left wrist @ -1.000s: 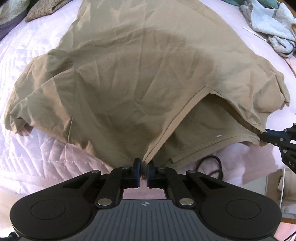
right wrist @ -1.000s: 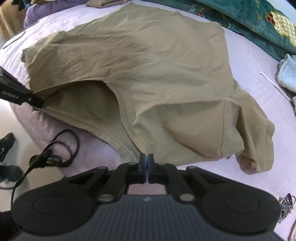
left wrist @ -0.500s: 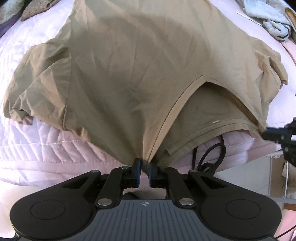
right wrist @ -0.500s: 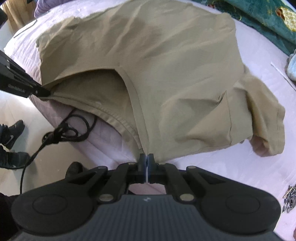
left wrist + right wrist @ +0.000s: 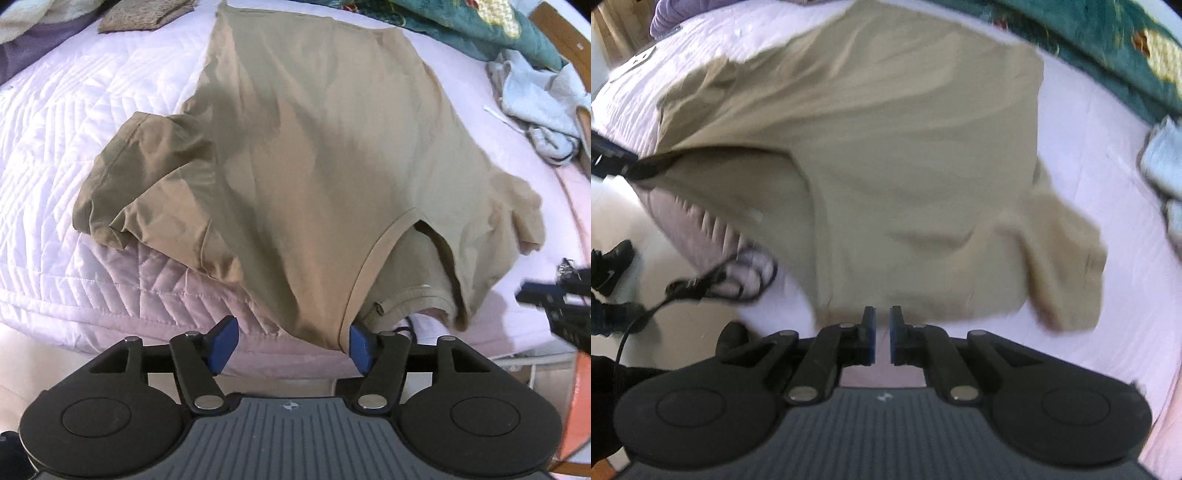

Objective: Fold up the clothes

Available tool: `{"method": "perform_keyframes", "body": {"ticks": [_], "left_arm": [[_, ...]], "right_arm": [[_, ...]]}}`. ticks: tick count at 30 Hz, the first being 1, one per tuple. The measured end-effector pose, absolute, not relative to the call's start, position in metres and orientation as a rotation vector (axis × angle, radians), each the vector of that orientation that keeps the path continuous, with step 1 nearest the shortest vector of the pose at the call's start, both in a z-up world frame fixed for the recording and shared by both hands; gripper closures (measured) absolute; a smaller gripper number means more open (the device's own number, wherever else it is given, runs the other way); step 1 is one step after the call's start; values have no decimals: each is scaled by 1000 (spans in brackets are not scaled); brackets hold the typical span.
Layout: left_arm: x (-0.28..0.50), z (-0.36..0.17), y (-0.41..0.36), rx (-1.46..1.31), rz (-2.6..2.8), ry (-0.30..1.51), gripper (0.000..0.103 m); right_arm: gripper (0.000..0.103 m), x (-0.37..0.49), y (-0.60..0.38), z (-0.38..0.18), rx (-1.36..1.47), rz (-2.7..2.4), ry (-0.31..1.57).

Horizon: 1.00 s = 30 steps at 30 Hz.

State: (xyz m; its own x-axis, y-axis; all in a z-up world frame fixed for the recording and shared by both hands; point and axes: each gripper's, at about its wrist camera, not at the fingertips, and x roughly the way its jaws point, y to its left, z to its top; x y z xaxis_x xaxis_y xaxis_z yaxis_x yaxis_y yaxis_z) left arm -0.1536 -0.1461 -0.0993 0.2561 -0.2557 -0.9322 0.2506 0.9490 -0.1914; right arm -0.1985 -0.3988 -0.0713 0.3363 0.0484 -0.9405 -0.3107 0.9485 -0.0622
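Currently the tan T-shirt (image 5: 332,155) lies spread on the bed (image 5: 74,122), its collar end draped over the near edge, hem toward the far side. Left to right in the left wrist view: a folded brown cloth (image 5: 147,16) at the far left corner of the bed, the shirt's left sleeve (image 5: 136,173) bunched on the quilt, the shirt body across the middle, neckline (image 5: 373,258) open at the near edge, a pale blue garment (image 5: 535,96) heaped at the far right, a teal patterned blanket (image 5: 461,26) behind it.

Left gripper (image 5: 290,345): fingers apart and opening; shirt fabric hangs between them and touches the right pad, nothing clamped.

Right gripper (image 5: 882,334): fingers almost together and opening, a narrow slot between the blue pads; the shirt's shoulder edge sits just beyond the tips. The view is blurred, cannot tell if any cloth is still in the slot, none visible.

In the right wrist view a black cable (image 5: 701,288) loops below the edge of the bed at left, with a dark shoe (image 5: 611,266) on the floor further left
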Motion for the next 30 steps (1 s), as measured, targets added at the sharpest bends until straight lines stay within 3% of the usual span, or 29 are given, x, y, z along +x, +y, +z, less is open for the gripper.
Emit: {"method": "perform_keyframes", "body": {"ticks": [13, 20, 23, 28, 29, 30], "left_arm": [[-147, -162, -165, 261, -406, 1305, 32], [-132, -118, -154, -2, -457, 1187, 29], [-127, -112, -176, 30, -479, 1158, 18], [-143, -125, -208, 147, -460, 1219, 18], [-146, -120, -209, 136, -441, 1214, 18], [-148, -113, -211, 123, -425, 1211, 18]], "right_arm": [[94, -162, -407, -109, -259, 160, 1263], [92, -155, -483, -87, -249, -4, 1234], [84, -145, -524, -84, -215, -50, 1205], [81, -123, -562, -102, -237, 22, 1197], [76, -119, -565, -106, -236, 47, 1198], [63, -115, -570, -109, -231, 64, 1203]]}}
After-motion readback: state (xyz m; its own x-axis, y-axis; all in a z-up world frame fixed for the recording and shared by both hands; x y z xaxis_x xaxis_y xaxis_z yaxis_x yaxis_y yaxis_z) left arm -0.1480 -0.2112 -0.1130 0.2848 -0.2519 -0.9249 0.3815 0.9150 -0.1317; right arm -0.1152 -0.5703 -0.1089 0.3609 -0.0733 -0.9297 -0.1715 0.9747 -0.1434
